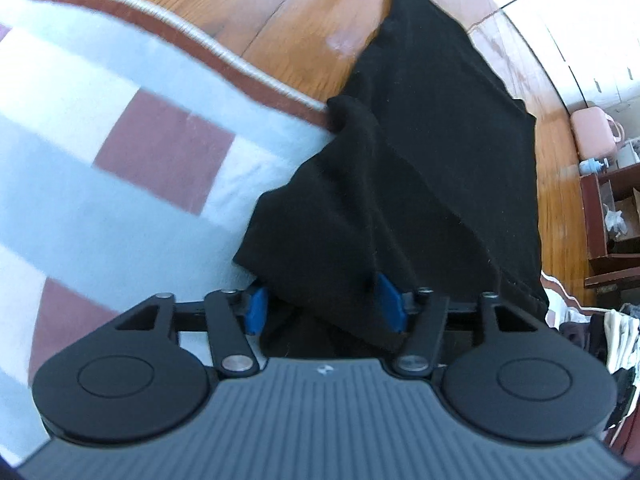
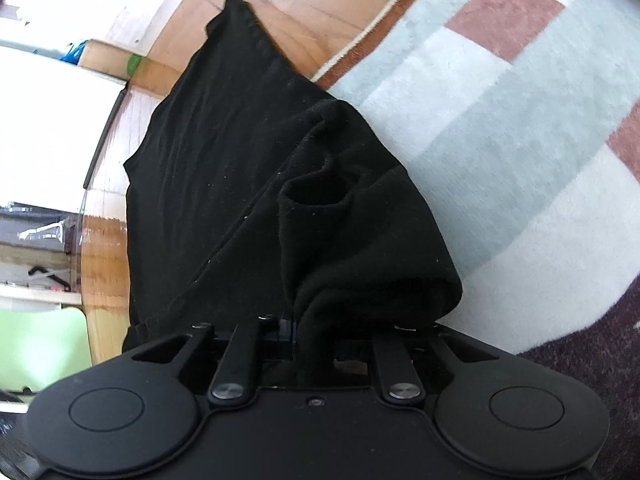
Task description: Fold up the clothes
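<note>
A black garment [image 1: 420, 168] hangs stretched from both grippers down to the wooden floor, its far end trailing there. In the left wrist view my left gripper [image 1: 326, 304] has its blue pads [image 1: 390, 300] set wide apart with the black cloth bunched between them; the pads do not press together. In the right wrist view the same garment [image 2: 224, 168] drapes over my right gripper [image 2: 316, 332], whose fingers are hidden under the folded cloth; a sleeve opening [image 2: 316, 196] shows just ahead.
A rug [image 1: 100, 184] with pale blue, white and brown blocks lies beside the garment, also in the right wrist view [image 2: 500, 128]. Wooden floor [image 1: 304, 20] lies beyond. A brown shelf unit [image 1: 612, 220], a pink box [image 1: 592, 136], and white furniture [image 2: 44, 128] stand around.
</note>
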Action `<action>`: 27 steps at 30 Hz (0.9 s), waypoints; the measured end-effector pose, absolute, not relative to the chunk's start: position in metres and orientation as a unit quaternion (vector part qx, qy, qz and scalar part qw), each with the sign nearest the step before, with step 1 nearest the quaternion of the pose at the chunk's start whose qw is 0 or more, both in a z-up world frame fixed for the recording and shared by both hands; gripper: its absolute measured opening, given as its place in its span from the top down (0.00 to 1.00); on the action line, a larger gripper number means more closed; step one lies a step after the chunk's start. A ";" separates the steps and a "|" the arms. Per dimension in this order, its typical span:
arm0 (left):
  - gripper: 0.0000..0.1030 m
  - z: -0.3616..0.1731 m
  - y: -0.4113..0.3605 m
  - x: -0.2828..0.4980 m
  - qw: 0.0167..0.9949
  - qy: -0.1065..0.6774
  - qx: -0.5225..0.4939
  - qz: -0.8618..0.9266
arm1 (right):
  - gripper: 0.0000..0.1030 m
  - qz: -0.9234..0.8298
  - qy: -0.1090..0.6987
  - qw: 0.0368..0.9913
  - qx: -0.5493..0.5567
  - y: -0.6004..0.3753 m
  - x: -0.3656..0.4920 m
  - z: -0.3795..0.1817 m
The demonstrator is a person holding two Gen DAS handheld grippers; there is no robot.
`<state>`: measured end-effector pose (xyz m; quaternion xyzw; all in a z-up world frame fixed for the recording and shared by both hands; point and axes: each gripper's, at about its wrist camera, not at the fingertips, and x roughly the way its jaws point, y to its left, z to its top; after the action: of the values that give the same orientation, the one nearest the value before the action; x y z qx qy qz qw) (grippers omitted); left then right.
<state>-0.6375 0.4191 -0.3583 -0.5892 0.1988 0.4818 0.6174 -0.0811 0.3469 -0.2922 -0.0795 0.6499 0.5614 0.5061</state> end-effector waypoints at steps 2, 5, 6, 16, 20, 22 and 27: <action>0.33 -0.359 0.422 -0.632 0.632 0.182 -0.590 0.469 | 0.85 0.568 0.644 0.507 -0.078 0.344 -0.080 -0.292; 0.66 -0.362 0.426 -0.627 0.661 0.129 -0.596 0.436 | 0.84 0.575 0.637 0.508 -0.071 0.346 -0.091 -0.291; 0.83 -0.357 0.428 -0.623 0.676 0.130 -0.583 0.432 | 0.82 0.578 0.634 0.509 -0.068 0.347 -0.095 -0.291; 0.77 -0.342 0.427 -0.585 0.710 0.201 -0.513 0.439 | 0.50 0.613 0.548 0.550 -0.145 0.346 -0.092 -0.266; 0.61 -0.344 0.433 -0.583 0.702 0.213 -0.516 0.442 | 0.46 0.627 0.531 0.550 -0.151 0.348 -0.096 -0.266; 0.48 -0.346 0.433 -0.580 0.695 0.237 -0.502 0.457 | 0.46 0.633 0.523 0.550 -0.153 0.349 -0.099 -0.266; 0.36 -0.351 0.439 -0.566 0.695 0.276 -0.448 0.490 | 0.55 0.650 0.501 0.549 -0.160 0.352 -0.105 -0.266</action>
<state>-0.5664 0.4389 -0.3515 -0.4477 0.2765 0.4895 0.6953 -0.1048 0.3520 -0.2660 -0.1597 0.5014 0.6495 0.5488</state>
